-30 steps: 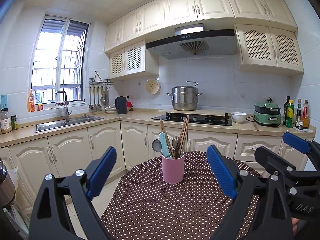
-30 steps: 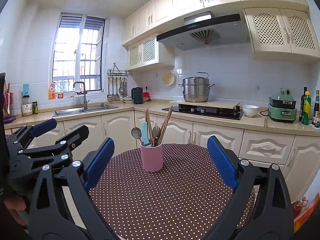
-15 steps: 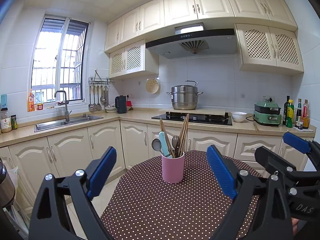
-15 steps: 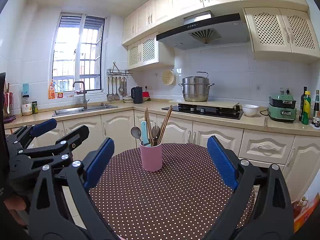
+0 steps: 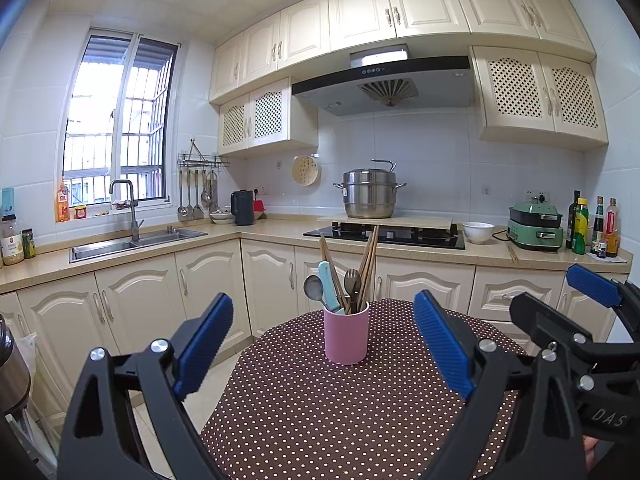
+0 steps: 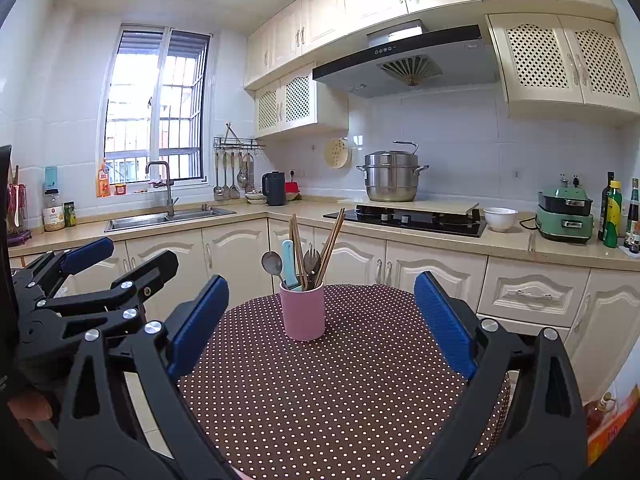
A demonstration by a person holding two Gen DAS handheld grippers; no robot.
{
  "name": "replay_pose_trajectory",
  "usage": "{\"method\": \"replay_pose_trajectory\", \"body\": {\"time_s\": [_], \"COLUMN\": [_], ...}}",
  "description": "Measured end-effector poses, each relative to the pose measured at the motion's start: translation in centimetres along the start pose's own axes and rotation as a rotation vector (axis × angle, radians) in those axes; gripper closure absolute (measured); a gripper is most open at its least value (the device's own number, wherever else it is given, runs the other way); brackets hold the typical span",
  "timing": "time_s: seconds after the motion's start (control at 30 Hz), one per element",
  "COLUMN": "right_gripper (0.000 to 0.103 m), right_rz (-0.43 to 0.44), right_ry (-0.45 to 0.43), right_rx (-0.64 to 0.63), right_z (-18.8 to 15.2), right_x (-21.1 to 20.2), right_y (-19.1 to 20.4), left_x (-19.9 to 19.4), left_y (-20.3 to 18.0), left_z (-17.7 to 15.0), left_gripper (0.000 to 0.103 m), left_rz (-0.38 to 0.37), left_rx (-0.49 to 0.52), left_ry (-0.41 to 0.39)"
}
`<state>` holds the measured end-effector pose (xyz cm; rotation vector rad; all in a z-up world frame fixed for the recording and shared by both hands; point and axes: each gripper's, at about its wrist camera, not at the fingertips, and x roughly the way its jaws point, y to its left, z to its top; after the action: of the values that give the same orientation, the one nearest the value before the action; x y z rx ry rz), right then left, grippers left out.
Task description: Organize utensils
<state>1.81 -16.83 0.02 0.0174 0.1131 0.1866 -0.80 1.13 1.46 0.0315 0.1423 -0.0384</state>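
Note:
A pink cup (image 5: 346, 336) (image 6: 302, 311) stands upright on a round table with a brown polka-dot cloth (image 5: 320, 408) (image 6: 340, 384). It holds a metal spoon (image 5: 313, 289), a light-blue handled utensil (image 5: 329, 285), a fork (image 5: 352, 282) and wooden chopsticks (image 5: 370, 258). My left gripper (image 5: 324, 344) is open and empty, held above the near side of the table, short of the cup. My right gripper (image 6: 322, 320) is open and empty beside it, also short of the cup. Each gripper shows at the edge of the other's view.
Beyond the table runs a kitchen counter with a sink (image 5: 132, 242), a black hob (image 5: 384, 236) with a steel pot (image 5: 370, 194), a white bowl (image 5: 478, 232), a green cooker (image 5: 536, 226) and bottles (image 5: 592, 224). Cabinet fronts stand close behind the table.

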Motion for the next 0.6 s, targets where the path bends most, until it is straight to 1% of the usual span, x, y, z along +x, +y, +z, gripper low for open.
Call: {"method": "replay_pose_trajectory", "body": {"time_s": [0.6], "right_gripper": [0.011], "right_rz": [-0.001], "right_ry": [0.007], "right_rx": [0.003], "right_z": [-0.52], "right_x": [-0.03], "right_y": [0.01], "left_x": [0.17], "left_y": [-0.01], "left_z": [-0.58], "left_gripper": [0.013], "left_rz": [0.001], "left_rx": [0.000], "left_ry": [0.006]}}
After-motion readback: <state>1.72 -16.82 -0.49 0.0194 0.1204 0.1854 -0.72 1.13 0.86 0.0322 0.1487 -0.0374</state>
